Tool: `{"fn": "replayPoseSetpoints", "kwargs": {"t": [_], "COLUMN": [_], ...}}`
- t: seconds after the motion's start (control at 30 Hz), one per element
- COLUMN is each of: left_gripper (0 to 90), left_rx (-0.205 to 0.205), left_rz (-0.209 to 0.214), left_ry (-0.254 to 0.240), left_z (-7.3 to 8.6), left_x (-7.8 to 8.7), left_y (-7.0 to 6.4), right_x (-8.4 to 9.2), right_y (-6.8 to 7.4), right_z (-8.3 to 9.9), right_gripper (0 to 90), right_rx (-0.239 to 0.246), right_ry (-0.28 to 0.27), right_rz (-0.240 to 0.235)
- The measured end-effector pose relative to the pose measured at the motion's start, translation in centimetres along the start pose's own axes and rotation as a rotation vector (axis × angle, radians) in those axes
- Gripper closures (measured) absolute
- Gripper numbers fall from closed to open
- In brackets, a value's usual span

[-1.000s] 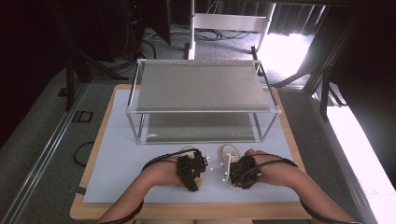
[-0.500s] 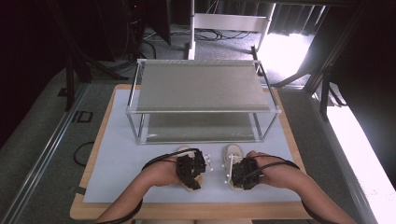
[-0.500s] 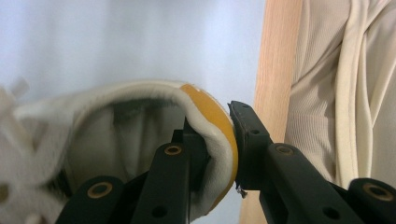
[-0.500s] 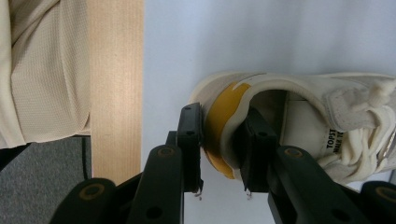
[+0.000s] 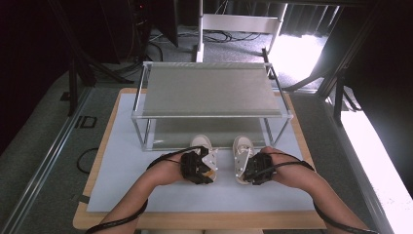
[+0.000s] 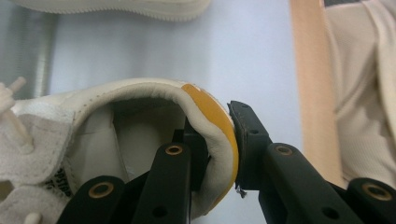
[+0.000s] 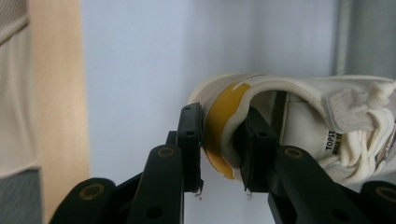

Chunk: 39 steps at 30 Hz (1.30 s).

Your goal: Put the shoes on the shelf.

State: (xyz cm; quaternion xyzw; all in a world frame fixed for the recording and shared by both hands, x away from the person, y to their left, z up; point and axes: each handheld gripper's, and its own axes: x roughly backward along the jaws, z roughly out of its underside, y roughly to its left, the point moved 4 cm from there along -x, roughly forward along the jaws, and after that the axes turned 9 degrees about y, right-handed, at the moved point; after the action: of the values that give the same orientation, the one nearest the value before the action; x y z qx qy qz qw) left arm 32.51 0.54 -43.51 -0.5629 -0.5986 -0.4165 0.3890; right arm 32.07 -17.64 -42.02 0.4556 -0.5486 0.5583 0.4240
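Two cream sneakers with yellow heel tabs lie side by side, toes toward the rack: the left shoe (image 5: pixel 201 143) and the right shoe (image 5: pixel 242 146). My left gripper (image 5: pixel 198 166) is shut on the left shoe's heel. In the left gripper view, one jaw of my left gripper (image 6: pixel 219 140) is inside the left shoe (image 6: pixel 93 116) and the other presses the yellow tab; the right shoe's sole (image 6: pixel 116 7) runs along the top. My right gripper (image 5: pixel 255 168) is shut on the right shoe's heel. In the right gripper view, my right gripper (image 7: pixel 219 135) pinches the right shoe (image 7: pixel 327 107) the same way.
A two-level metal rack (image 5: pixel 209 90) stands just beyond the shoes' toes, its lower shelf open toward me. A white mat (image 5: pixel 122 185) covers the wooden table (image 5: pixel 195 220). The floor, cables and stands surround the table, with bright light at the right.
Both grippers have edged slightly toward the rack at the shoes' heels. The shoes lie about where they were.
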Motion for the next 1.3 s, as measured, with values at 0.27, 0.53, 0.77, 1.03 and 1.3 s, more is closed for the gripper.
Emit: {"fn": "replayPoseSetpoints", "kwargs": {"t": [0.27,0.53,0.77,1.03,1.3], "left_gripper": [77.9,77.9,77.8,77.6,76.7], "left_rx": [0.021,-0.003,-0.057,-0.100,-0.139], "left_rz": [-0.047,-0.084,-0.089,-0.081,-0.056], "left_ry": [-0.043,-0.048,-0.070,-0.074,-0.057], "left_z": [0.5,0.7,0.3,0.2,-0.2], "left_x": [-0.2,-0.9,-2.1,-2.9,-3.7], "left_y": [2.5,4.8,6.4,7.9,9.1], "right_x": [-0.7,-1.1,-1.9,-3.1,-4.0], "right_y": [-2.4,-4.7,-6.4,-7.5,-8.1], "right_z": [-0.3,-1.0,-2.1,-2.6,-3.0], "right_gripper": [72.7,72.7,72.6,72.4,71.6], "right_rx": [-0.028,-0.025,0.001,0.028,0.059], "right_ry": [-0.034,-0.060,-0.071,-0.057,-0.061], "right_rz": [0.046,0.070,0.099,0.111,0.113]}}
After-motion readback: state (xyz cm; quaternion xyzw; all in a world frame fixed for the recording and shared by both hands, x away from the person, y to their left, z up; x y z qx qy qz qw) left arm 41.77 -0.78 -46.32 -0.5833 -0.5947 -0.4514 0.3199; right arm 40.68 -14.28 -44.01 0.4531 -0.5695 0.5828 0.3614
